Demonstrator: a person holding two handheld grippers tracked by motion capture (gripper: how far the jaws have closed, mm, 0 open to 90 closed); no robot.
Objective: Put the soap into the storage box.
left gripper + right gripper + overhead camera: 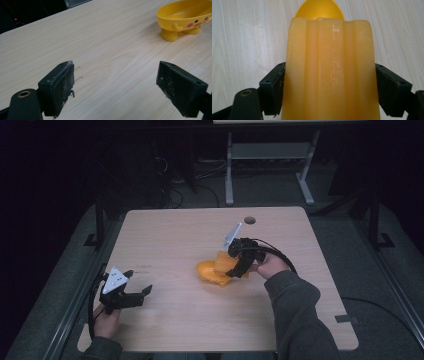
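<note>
While clamped in right gripper (329,87), translucent ridged amber block (329,70), perhaps soap, left gripper (115,85) apart.

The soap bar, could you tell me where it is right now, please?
The soap bar is clamped in the right gripper, right of table centre in the high view, directly over the yellow dish.

The table (165,235) is a pale wood-grain top with rounded corners; a round cable hole (249,220) sits near its far edge, right of the middle; a short dark strip (346,318) lies at the right edge near the front corner; faint dark marks (142,266) show on the left part; a yellow dish (183,18) with a painted face stands on stubby feet on the wood, right of centre; the rest of the top is bare grain.
</note>
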